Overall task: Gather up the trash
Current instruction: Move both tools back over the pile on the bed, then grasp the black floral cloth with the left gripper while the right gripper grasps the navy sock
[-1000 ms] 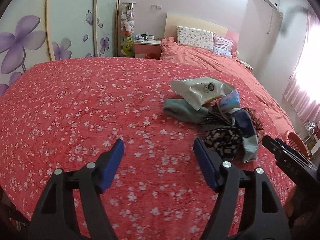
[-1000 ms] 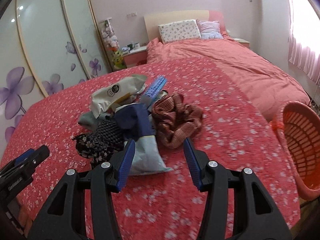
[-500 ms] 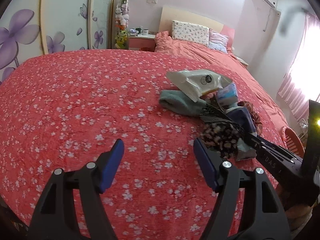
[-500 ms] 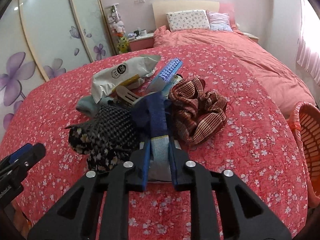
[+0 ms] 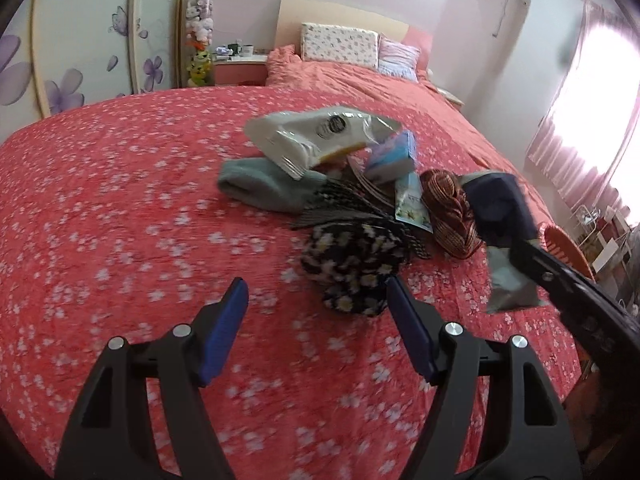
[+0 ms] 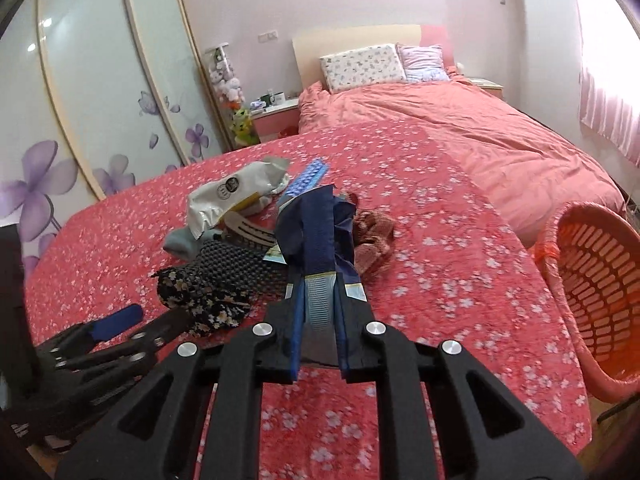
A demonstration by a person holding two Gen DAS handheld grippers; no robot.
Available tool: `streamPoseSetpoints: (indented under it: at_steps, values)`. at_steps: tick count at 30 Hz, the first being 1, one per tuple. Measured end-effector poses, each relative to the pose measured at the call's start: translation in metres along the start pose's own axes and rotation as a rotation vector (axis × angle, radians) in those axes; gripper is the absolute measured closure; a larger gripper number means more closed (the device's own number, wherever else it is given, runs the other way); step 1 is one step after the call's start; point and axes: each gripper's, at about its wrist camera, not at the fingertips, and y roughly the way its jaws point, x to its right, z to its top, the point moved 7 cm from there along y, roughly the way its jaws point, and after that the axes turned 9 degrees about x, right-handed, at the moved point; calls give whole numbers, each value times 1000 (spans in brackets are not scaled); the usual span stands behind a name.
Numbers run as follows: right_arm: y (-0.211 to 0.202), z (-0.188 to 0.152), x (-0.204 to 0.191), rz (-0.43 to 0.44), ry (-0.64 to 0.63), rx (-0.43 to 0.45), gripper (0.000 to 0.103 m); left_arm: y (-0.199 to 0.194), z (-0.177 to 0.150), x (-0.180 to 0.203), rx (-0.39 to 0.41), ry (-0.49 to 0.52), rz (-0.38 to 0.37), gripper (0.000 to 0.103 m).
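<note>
The right gripper has its jaws clamped on a dark blue wrapper, lifted off the bed — not yet in the orange basket. The left gripper hovers wide, empty; white bag and other scraps remain.

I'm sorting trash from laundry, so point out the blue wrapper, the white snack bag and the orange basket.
blue wrapper [image 6: 318,236], right wrist view, dark upper half.
white snack bag [image 6: 228,196], right wrist view, near its round logo.
orange basket [image 6: 600,280], right wrist view, inner slatted wall.
</note>
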Motion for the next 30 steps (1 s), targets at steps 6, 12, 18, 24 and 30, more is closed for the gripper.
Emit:
streamPoseSetpoints:
  at_steps: [6,12,18,24,30]
  values:
    - [-2,-5,20,-31,34,-14,89,24,1,14,-26,-13,-4,33]
    - [-6,-8,31,-49,56,-18,89,40,3,20,-46,-17,-15,72]
    - [-19,-3,36,-53,63,13,89,21,10,14,-9,-12,-23,87]
    - [-35,6,36,-52,73,58,89,-18,29,-7,60,-5,12,87]
    - [-54,14,40,-52,81,104,89,-53,50,-17,132,-16,41,87]
